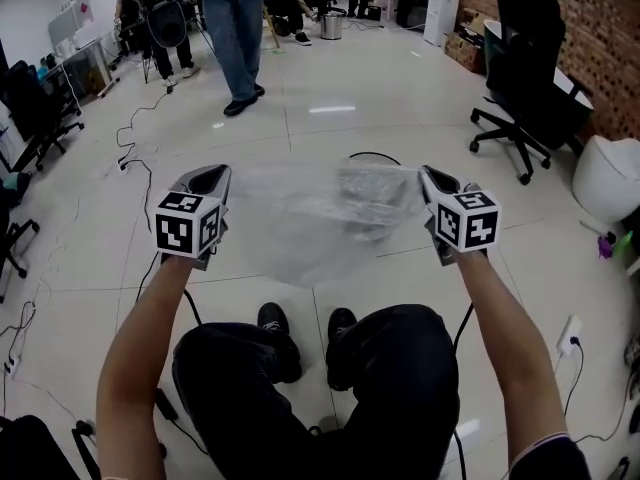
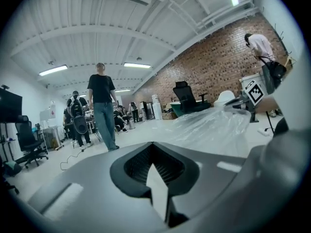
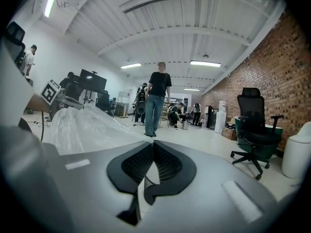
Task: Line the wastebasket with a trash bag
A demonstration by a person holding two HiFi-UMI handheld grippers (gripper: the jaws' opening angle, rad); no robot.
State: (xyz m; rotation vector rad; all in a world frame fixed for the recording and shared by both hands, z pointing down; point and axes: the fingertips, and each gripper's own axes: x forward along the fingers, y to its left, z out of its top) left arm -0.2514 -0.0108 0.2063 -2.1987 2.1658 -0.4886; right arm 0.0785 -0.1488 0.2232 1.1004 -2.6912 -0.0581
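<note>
A clear plastic trash bag (image 1: 315, 218) hangs stretched between my two grippers, in front of the knees of the person holding them. My left gripper (image 1: 222, 174) is shut on the bag's left edge, and a thin strip of film shows between its closed jaws (image 2: 153, 144). At the bag's right edge my right gripper (image 1: 425, 174) is shut too, with film pinched in its jaws (image 3: 152, 144). The bag billows at the right in the left gripper view (image 2: 214, 127) and at the left in the right gripper view (image 3: 82, 125). A dark curved rim (image 1: 375, 155), perhaps the wastebasket, peeks over the bag's top edge.
A person in jeans (image 1: 235, 28) stands ahead on the tiled floor. A black office chair (image 1: 530, 78) and a white bin (image 1: 607, 173) are at the right by the brick wall. Cables (image 1: 130, 138) and dark chairs (image 1: 35, 108) lie at the left.
</note>
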